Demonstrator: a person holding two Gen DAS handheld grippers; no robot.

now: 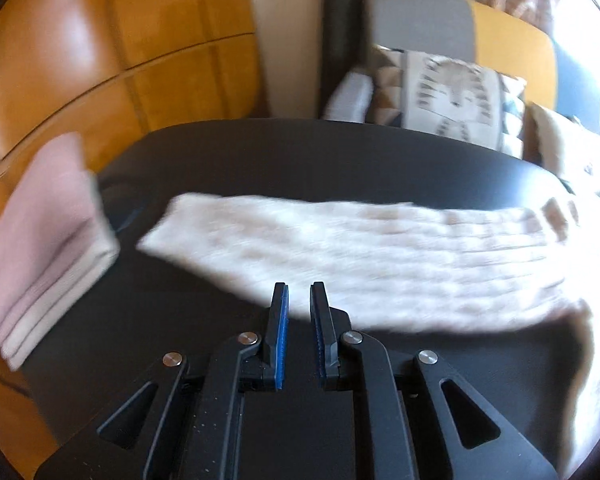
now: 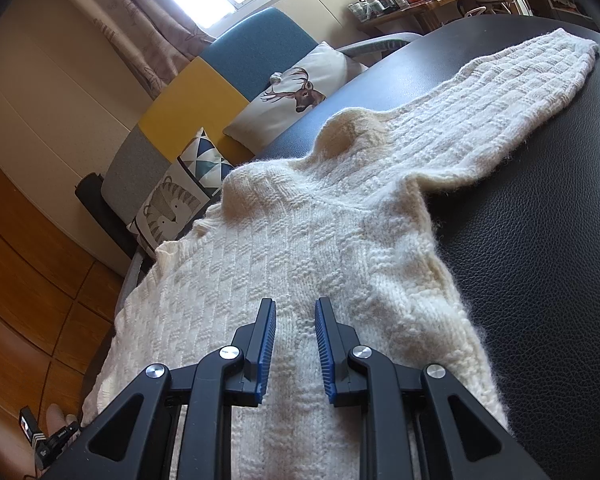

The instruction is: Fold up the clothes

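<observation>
Two grippers show here, one in each view, and both hang over a dark table. A cream knitted sweater lies flat on that table.

In the left wrist view the left gripper has its jaws a little way apart, with a small gap and nothing between them. No earlier view is there to compare. The tips sit just above the near edge of one sweater sleeve, which stretches across the table from the right toward the left. This view is blurry. A stack of folded clothes, pink on top and pale below, sits at the far left of the table.

In the right wrist view the right gripper also has its jaws a little apart, and they hold nothing. It hangs over the middle of the sweater body. The other sleeve runs away to the far right. The neck of the sweater bunches up at the far edge of the table.

Beyond the table stands a sofa in grey, yellow and blue. Pillows rest on it, one with a deer and one with a tiger.
</observation>
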